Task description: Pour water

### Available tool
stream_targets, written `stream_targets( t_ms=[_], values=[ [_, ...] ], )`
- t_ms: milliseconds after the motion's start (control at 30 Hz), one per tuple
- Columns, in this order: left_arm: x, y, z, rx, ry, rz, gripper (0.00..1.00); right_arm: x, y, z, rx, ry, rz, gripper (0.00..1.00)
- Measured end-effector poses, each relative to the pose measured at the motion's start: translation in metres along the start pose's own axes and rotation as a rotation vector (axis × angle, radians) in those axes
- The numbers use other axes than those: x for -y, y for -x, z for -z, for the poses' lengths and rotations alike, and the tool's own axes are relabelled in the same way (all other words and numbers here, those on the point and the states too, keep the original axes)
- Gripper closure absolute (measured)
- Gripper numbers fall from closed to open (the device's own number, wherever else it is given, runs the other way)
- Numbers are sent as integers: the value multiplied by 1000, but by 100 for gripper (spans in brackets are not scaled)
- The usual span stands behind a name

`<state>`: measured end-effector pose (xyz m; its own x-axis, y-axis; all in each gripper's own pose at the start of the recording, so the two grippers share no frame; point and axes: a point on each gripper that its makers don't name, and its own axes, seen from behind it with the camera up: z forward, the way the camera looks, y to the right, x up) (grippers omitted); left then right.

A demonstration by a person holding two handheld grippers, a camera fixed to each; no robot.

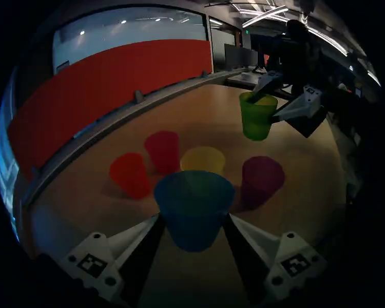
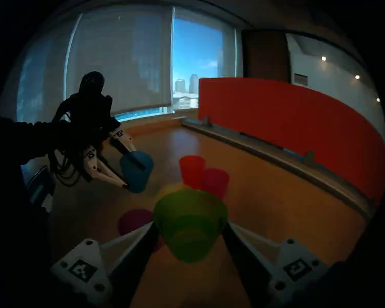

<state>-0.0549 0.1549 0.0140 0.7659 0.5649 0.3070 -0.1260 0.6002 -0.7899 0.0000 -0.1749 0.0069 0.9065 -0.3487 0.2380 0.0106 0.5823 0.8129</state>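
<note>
L gripper (image 1: 194, 222) clamps the blue cup (image 1: 194, 203) at bottom centre of left gripper view, cup upright. R gripper (image 2: 190, 231) clamps the green cup (image 2: 190, 220) at bottom centre of right gripper view, also upright. Both cups look lifted off the wooden table (image 1: 300, 164) and sit well apart. Red cup (image 1: 131, 174), pink cup (image 1: 163, 149), yellow cup (image 1: 203, 160) and purple cup (image 1: 262, 179) stand grouped mid-frame. Water inside: can't tell. Step, prob.: cups picked up, pour not yet begun. Next: bring one rim over the other's mouth, then tilt slowly.
</note>
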Motion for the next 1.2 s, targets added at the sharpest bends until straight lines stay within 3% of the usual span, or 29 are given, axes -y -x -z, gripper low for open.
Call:
stream_targets(
  t_ms=[567, 1200],
  values=[
    [-7, 17, -14, 78, 36, -35, 21, 0, 19, -5, 48, -2, 1, 10],
    [-12, 35, -25, 98, 45, -26, 20, -2, 36, -10, 77, 1, -5, 10]
  ],
)
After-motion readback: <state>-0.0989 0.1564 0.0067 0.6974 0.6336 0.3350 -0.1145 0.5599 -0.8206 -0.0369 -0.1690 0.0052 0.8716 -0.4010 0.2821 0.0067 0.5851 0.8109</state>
